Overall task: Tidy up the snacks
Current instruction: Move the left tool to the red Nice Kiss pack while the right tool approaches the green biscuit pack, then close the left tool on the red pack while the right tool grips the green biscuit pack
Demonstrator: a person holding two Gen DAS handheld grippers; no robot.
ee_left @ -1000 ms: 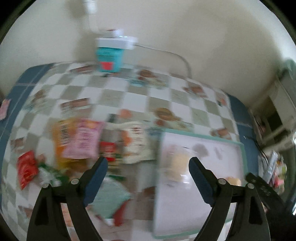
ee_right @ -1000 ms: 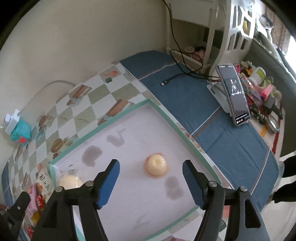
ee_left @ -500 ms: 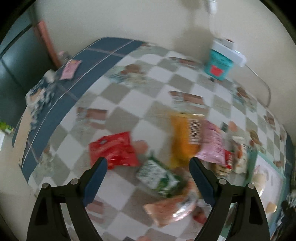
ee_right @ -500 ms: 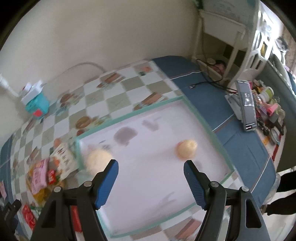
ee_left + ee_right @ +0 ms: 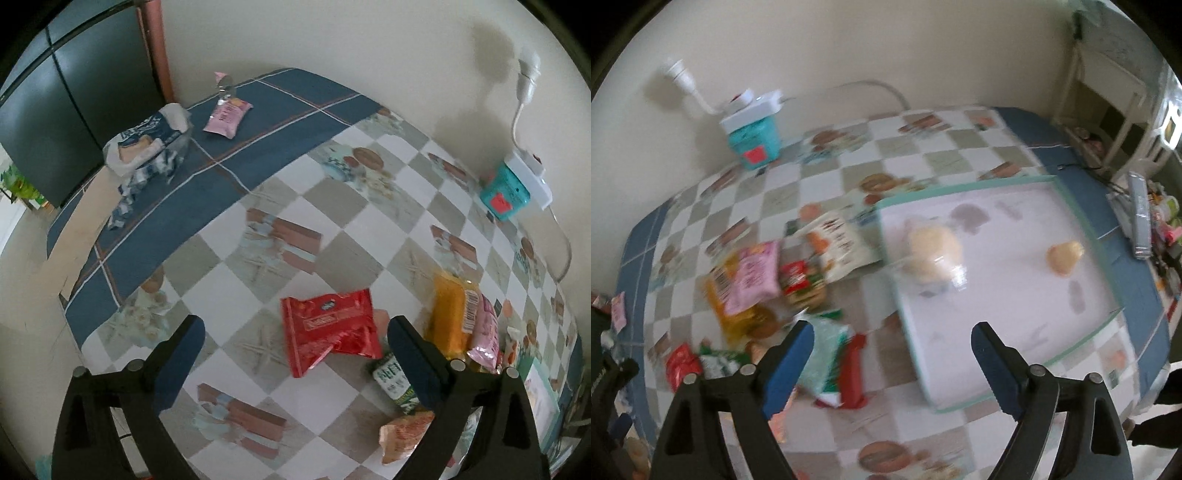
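My left gripper (image 5: 295,339) hangs above a red snack packet (image 5: 328,332) lying flat on the checked tablecloth; its jaws are opening and nothing is between them. An orange packet (image 5: 448,314), a pink packet (image 5: 485,336) and a green packet (image 5: 395,382) lie to its right. My right gripper (image 5: 892,341) is opening and empty, above the left edge of the white tray (image 5: 1015,332), near a green-and-red packet (image 5: 827,354). Two round buns (image 5: 934,251) (image 5: 1063,256) sit on the tray. A blurred heap of snacks (image 5: 753,280) lies left of it.
A teal box with a white power strip (image 5: 511,188) stands by the wall. A blue-patterned bag (image 5: 147,144) and a small pink packet (image 5: 227,116) lie on the far blue cloth border. A phone on a stand (image 5: 1139,218) is right of the tray.
Both views have swung left: the left gripper went from the tray's edge to over the red packet, the right from mid-tray to its left edge. Both pairs of jaws stand wider.
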